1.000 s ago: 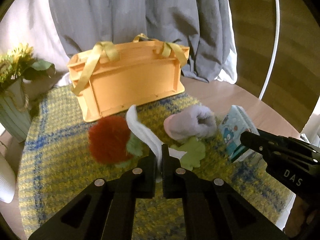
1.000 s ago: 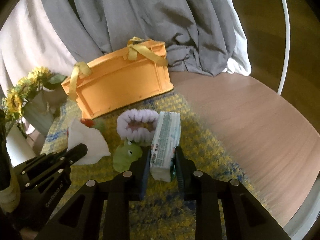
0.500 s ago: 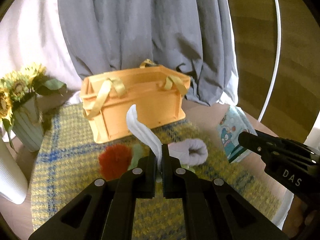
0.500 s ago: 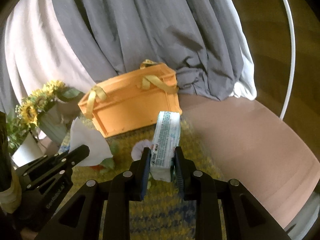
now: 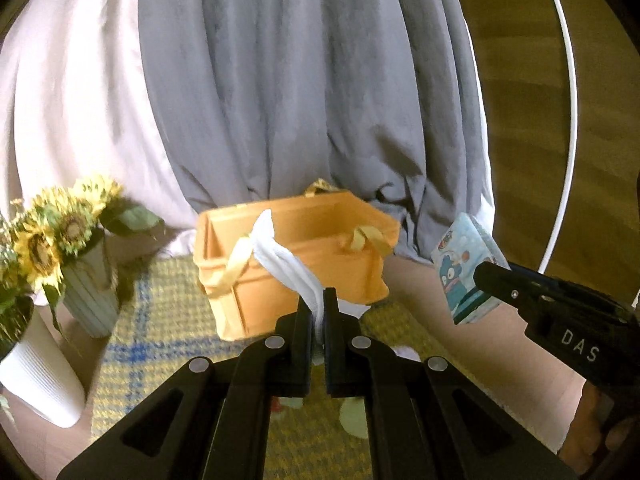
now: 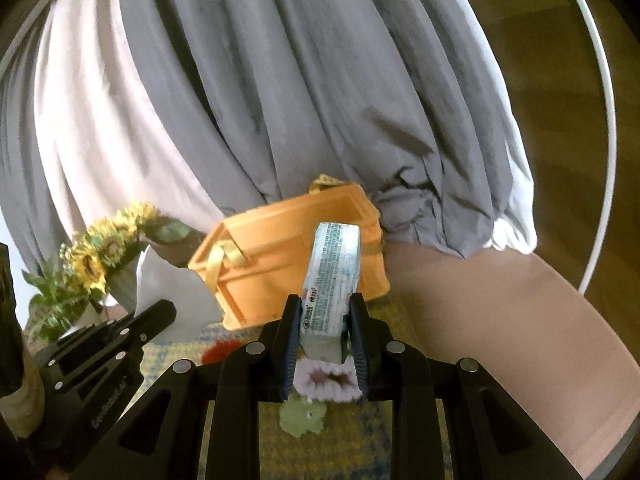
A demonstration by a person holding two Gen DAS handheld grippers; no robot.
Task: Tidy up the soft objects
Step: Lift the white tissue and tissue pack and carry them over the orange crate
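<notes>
Left gripper [image 5: 318, 310] jaws pinched a white cloth [image 5: 288, 264]; right gripper [image 6: 325, 322] jaws clamped a tissue pack [image 6: 330, 280]. Both were held up in front of the orange basket [image 5: 288, 256] on the bench.

White cloth [image 5: 288, 264] and tissue pack [image 6: 330, 276] held aloft before the open orange basket [image 5: 296, 240].

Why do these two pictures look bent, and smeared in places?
Left wrist view: fisheye lens curves the edges; sunflowers and orange basket are motion-smeared, the left gripper sharp. Right wrist view: the curtain streaks, the tissue pack stays crisp.
</notes>
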